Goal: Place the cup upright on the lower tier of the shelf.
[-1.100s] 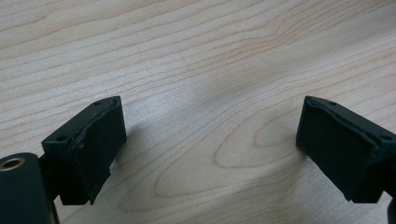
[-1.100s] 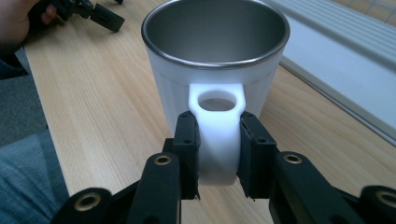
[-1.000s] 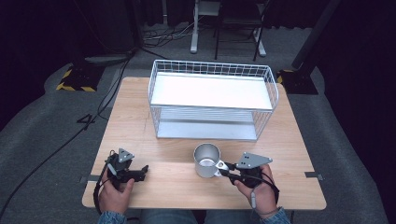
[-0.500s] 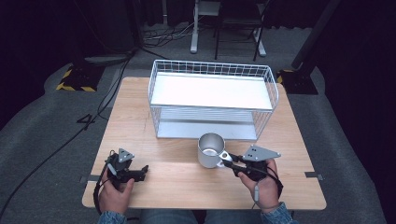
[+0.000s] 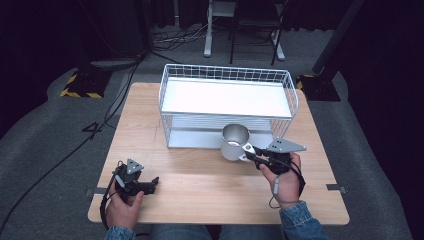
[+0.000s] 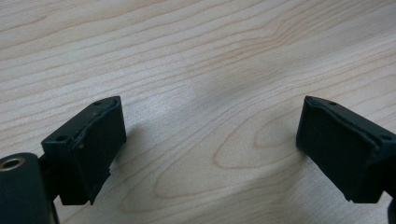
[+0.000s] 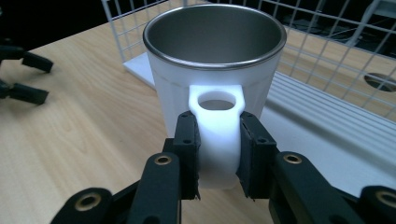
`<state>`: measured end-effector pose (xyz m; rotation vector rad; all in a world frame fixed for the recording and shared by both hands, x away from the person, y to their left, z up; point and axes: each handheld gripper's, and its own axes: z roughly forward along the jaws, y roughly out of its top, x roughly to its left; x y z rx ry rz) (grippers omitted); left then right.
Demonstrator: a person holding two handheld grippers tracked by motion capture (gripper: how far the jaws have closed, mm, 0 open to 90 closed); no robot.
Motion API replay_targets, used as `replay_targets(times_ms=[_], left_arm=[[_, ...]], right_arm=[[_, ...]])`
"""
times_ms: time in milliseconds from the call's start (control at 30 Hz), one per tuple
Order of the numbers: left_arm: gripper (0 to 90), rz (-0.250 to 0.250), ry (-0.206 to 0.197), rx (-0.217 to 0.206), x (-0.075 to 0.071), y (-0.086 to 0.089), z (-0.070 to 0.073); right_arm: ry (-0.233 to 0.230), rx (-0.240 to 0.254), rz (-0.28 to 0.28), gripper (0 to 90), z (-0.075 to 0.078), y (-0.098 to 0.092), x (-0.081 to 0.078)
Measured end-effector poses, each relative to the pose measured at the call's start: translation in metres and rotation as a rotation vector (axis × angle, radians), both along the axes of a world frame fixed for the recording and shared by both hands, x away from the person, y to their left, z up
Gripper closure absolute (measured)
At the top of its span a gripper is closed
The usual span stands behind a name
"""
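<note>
Mug [image 7: 215,74] handle being pinched by right tool [image 7: 218,154] beside wire basket [image 5: 227,82]; left tool [image 6: 210,154] resting spread over bench [image 5: 200,190].

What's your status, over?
Right gripper shut on mug handle. Left gripper open over table. Wire rack just behind mug.

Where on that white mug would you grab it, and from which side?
By its handle, coming in level from the person's side. The mug stands upright near the wire basket, and its flat white handle sticks out toward the right gripper, narrow enough for the jaws, which are already shut on both sides of it.
</note>
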<state>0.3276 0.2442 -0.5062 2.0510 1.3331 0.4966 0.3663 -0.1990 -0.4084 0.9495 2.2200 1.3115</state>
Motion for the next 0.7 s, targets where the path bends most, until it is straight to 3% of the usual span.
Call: replay_targets(times_ms=[267, 700], left_arm=[[8.8, 0.0, 0.0, 0.0, 0.0, 0.0, 0.0], [8.8, 0.0, 0.0, 0.001, 0.0, 0.0, 0.0]], right_arm=[[-0.015, 0.003, -0.077, 72.0, 0.003, -0.009, 0.02], [-0.02, 0.01, -0.19, 72.0, -0.006, -0.018, 0.05]])
